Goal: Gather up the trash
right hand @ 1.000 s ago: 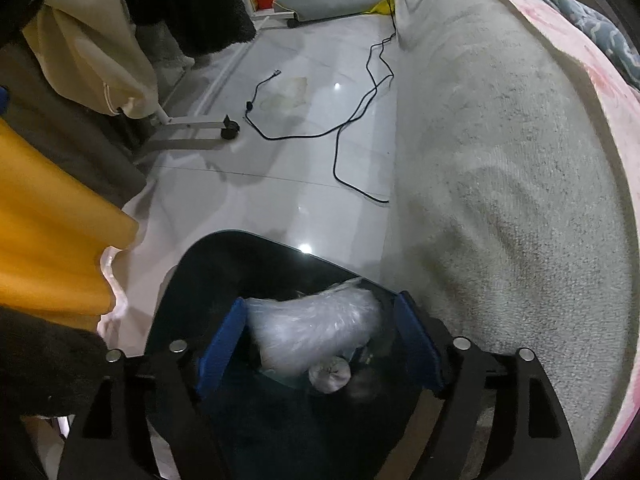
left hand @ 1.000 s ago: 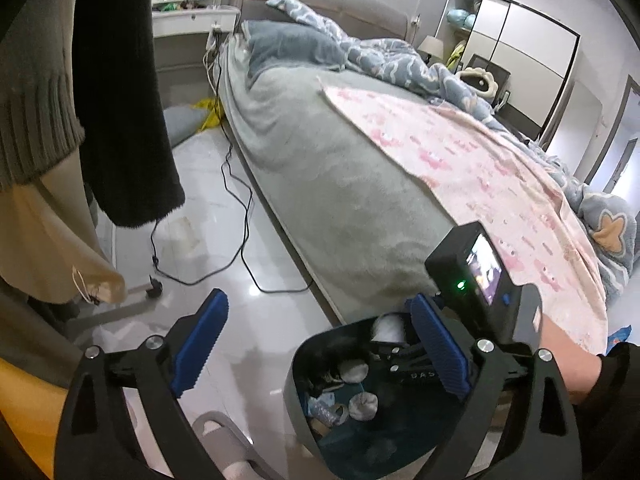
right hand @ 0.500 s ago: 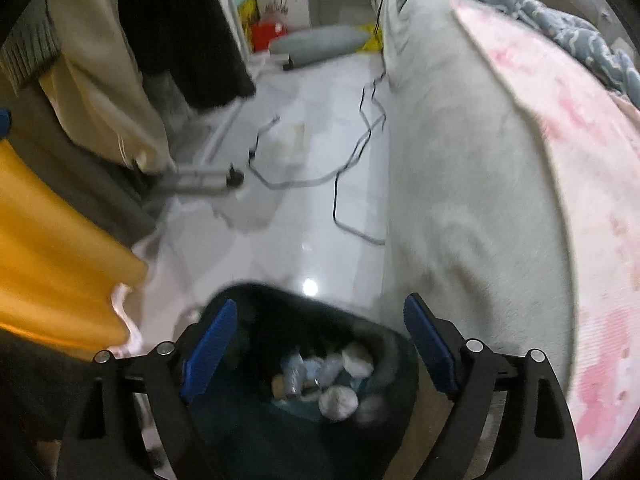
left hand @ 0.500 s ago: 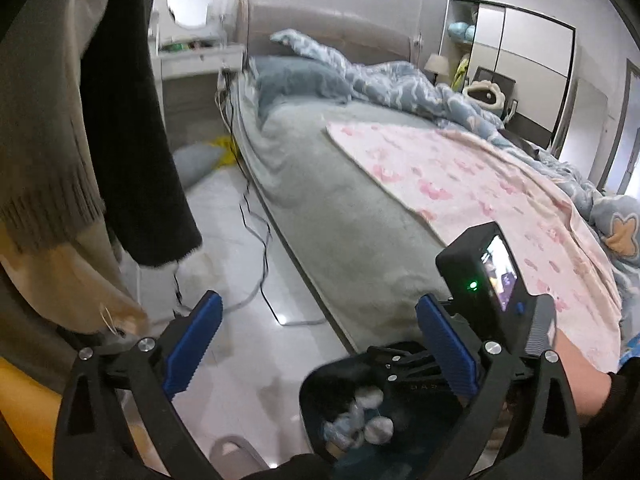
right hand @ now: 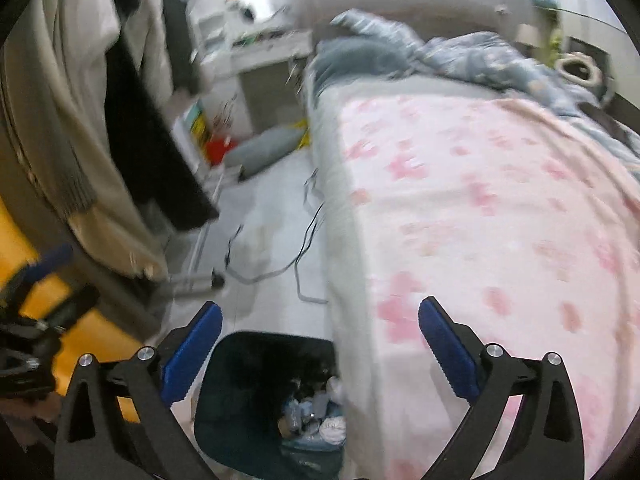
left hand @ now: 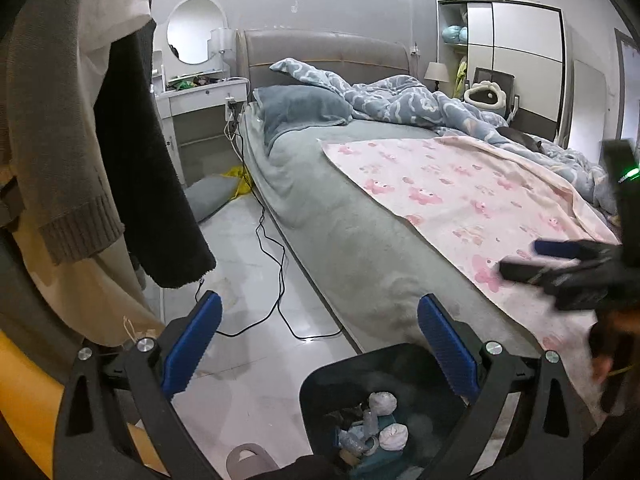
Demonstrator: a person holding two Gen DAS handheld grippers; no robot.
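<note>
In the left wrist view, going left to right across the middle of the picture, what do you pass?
Hanging clothes → white dresser → grey pillow on the floor → black cable → grey bed sheet → pink blanket → right tool, blurred at the edge.

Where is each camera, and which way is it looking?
Left wrist: sits on the left claw, open, looking over the trash bin along the bed toward the headboard; the right claw shows at the right edge.
Right wrist: sits on the right claw, open, looking down at the trash bin and bed; blurry; the left claw shows at the left edge.
Both share the bin, bed and floor cable.
</note>
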